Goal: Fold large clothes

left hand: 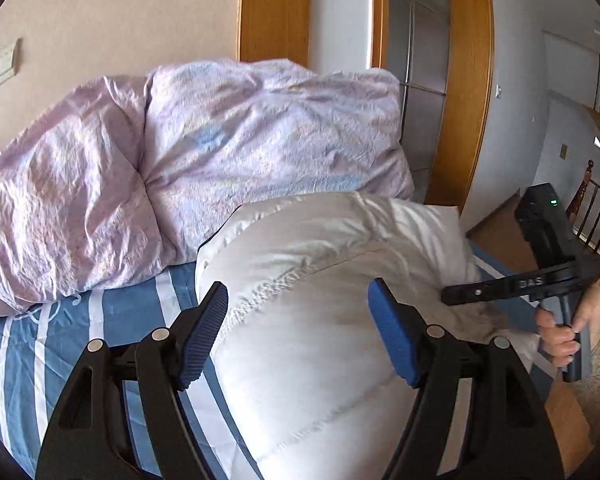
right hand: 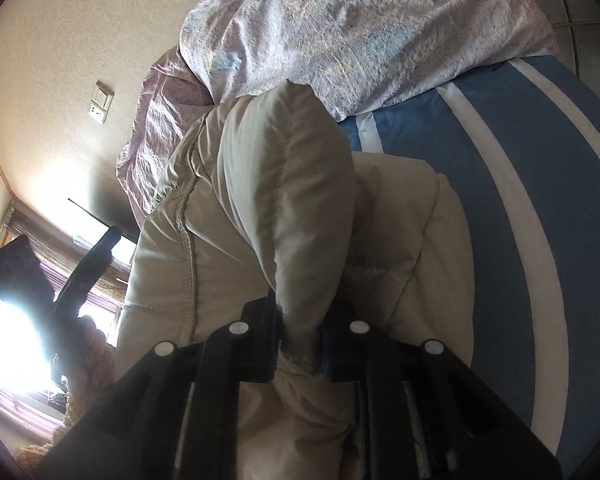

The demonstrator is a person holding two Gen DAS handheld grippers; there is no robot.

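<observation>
My left gripper [left hand: 298, 328] hangs over the white padded jacket [left hand: 320, 288], jaws spread wide, blue pads apart with nothing pinched between them; the quilted fabric lies below and beyond the fingertips, not touched as far as I can see. The jacket sits on the bed, on the blue sheet with white stripes [left hand: 60, 340], bunched into a puffy mound with a stitched, gathered seam running across it. Just behind it, a crumpled lilac duvet [left hand: 220, 140] is heaped against the beige wall [left hand: 120, 20], touching the jacket's far edge. Wall switches [left hand: 4, 66] show at the left edge of the left view; a wooden door frame [left hand: 472, 80] stands to the right of the duvet, and a stair railing [left hand: 596, 208] farther right. From the left camera I see my right hand [left hand: 568, 328] wrapped round the handle of the other tool at the bed's right edge. My right gripper [right hand: 300, 344] has its jaws pressed close, pinching a fold of the jacket [right hand: 284, 184]: the hem edge is caught between the pads and a thick roll of the cream fabric stands up from them, toward the duvet [right hand: 360, 32]. The rest of the jacket slumps beside and under that roll on the striped sheet [right hand: 540, 200]. At the left of the right view my left hand [right hand: 88, 344] and its tool appear dark against a glaring bright window [right hand: 8, 340].
</observation>
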